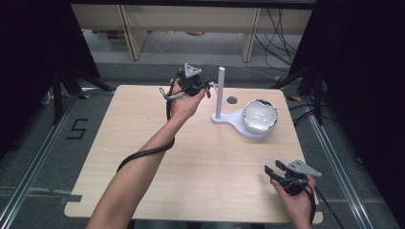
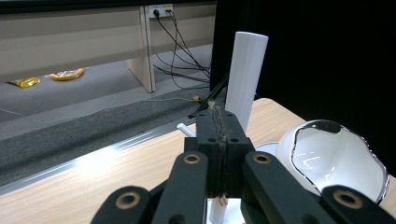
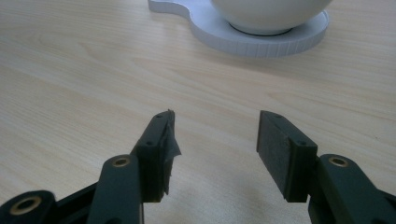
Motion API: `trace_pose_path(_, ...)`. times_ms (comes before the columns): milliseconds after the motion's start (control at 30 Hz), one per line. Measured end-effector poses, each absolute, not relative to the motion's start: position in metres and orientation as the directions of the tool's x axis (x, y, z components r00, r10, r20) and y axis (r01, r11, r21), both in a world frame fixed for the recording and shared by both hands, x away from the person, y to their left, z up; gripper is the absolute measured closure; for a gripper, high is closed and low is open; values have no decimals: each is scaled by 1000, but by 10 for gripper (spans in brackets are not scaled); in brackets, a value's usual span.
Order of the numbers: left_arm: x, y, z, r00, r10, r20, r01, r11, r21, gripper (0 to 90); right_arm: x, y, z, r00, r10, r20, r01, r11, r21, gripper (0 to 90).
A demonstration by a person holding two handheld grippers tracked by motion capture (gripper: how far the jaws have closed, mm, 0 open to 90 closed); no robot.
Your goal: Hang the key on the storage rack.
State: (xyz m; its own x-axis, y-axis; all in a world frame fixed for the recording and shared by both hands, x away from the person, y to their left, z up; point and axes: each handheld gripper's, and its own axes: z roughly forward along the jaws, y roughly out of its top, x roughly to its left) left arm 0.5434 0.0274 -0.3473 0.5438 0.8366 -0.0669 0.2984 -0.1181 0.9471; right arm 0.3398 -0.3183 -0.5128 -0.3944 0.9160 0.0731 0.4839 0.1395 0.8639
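Note:
A white stand (image 1: 228, 118) sits at the table's far right of centre, with an upright post (image 1: 221, 90) and a round base under a white bowl (image 1: 260, 116). My left gripper (image 1: 208, 88) is held up just left of the post, with its shut jaws pointing at it. In the left gripper view the pads (image 2: 217, 114) meet, and a thin frayed sliver shows along the seam. The post (image 2: 245, 79) rises right behind them, with the bowl (image 2: 331, 158) to the right. My right gripper (image 1: 273, 168) rests low at the near right corner, open. Its jaws (image 3: 215, 126) hold nothing and face the bowl's base (image 3: 280, 39).
A short white peg (image 2: 187, 129) sticks out from the post toward my left gripper. A small grey disc (image 1: 232, 100) lies on the table behind the stand. Beyond the far edge are shelf legs (image 1: 248, 38), floor cables and dark curtains at both sides.

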Motion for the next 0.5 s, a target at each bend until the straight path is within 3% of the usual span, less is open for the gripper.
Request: trace_pose_path(500, 546, 22, -345, 539, 840, -63, 295, -118, 948, 886, 340, -318, -513, -395, 916, 66, 485, 147, 862, 479)
